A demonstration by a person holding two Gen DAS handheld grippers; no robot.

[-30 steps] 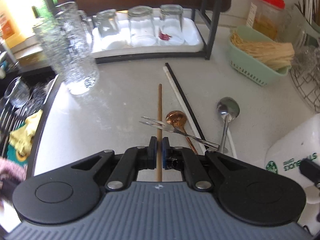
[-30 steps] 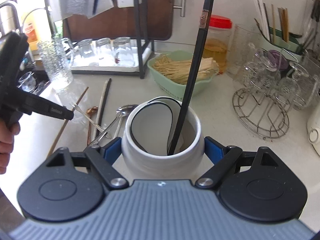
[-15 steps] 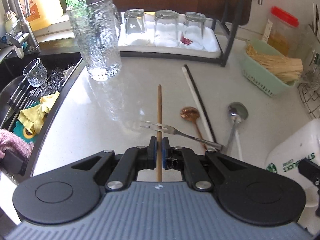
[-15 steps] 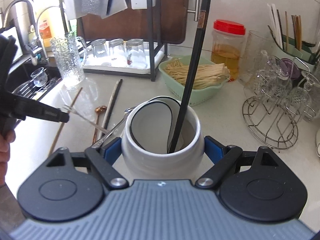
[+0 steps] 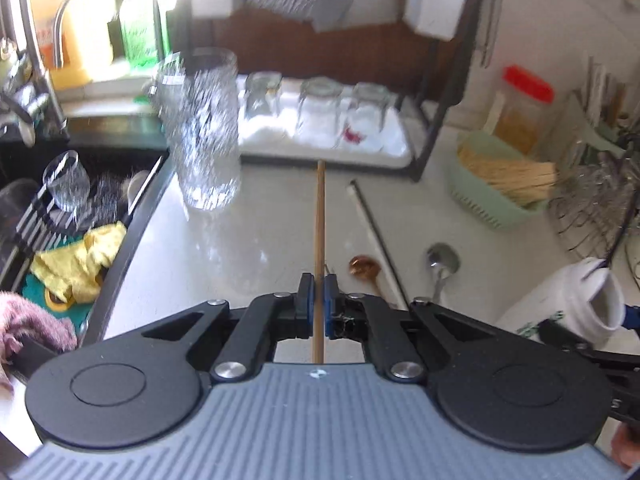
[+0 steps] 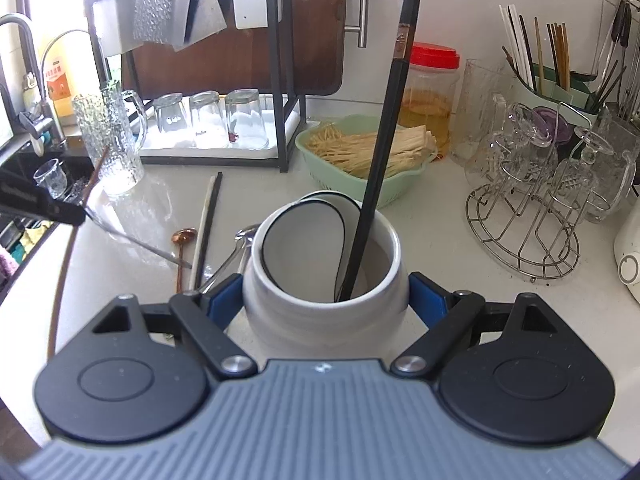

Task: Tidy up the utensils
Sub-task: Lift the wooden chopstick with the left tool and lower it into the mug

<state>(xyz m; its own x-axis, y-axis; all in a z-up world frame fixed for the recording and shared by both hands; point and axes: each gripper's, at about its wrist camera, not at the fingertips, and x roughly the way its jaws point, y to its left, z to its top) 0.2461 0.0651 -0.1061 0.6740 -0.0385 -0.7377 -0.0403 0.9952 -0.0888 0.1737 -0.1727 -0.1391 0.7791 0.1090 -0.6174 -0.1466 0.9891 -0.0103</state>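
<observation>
Left gripper (image 5: pixel 316 298) pinched on wooden chopstick (image 5: pixel 320 216) (lifted off counter); right gripper (image 6: pixel 324 296) clamped around white jar (image 6: pixel 320 312), black chopstick (image 6: pixel 380 152) inside

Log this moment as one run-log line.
left gripper: shut on wooden chopstick, lifted | right gripper: shut on white holder | in holder: black chopstick | on counter: fork, spoons

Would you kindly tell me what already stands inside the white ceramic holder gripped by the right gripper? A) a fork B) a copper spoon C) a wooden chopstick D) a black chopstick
D: a black chopstick leans upright inside the white holder, which the right gripper clamps.
</observation>
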